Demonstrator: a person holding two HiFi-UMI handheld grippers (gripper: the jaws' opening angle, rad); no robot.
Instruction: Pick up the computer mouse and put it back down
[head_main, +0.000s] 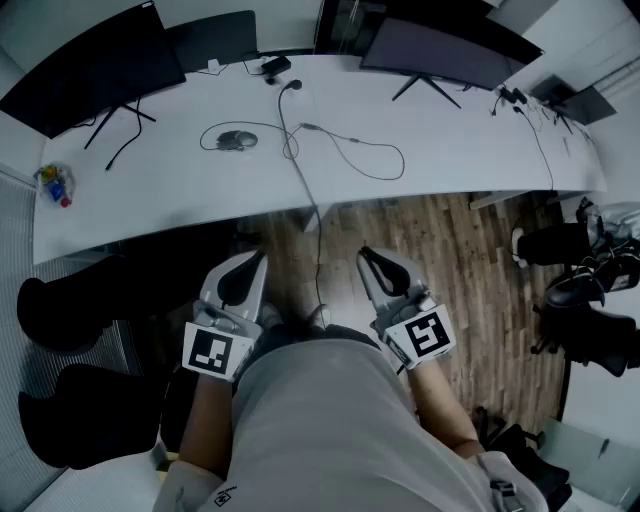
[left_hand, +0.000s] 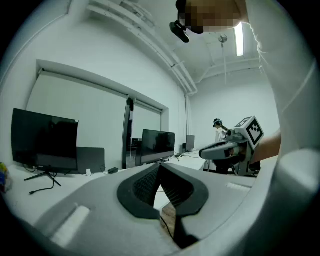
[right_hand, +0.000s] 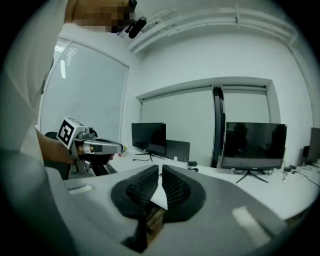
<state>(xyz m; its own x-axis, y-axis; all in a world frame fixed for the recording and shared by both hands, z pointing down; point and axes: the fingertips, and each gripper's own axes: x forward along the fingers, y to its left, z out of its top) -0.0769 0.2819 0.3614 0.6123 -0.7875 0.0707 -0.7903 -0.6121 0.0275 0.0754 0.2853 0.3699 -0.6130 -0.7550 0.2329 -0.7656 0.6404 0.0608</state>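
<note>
The grey computer mouse lies on the white desk left of centre, its cable looped around it. Both grippers hover over the floor in front of the desk edge, close to the person's body and far short of the mouse. My left gripper is shut with nothing in it; its dark pads meet in the left gripper view. My right gripper is also shut and empty, its pads almost touching in the right gripper view. Neither gripper view shows the mouse.
Two black monitors and a dark panel stand along the desk's back. A long cable trails across the desk and down over its front edge. A small colourful item sits at the left end. Black chairs flank the person.
</note>
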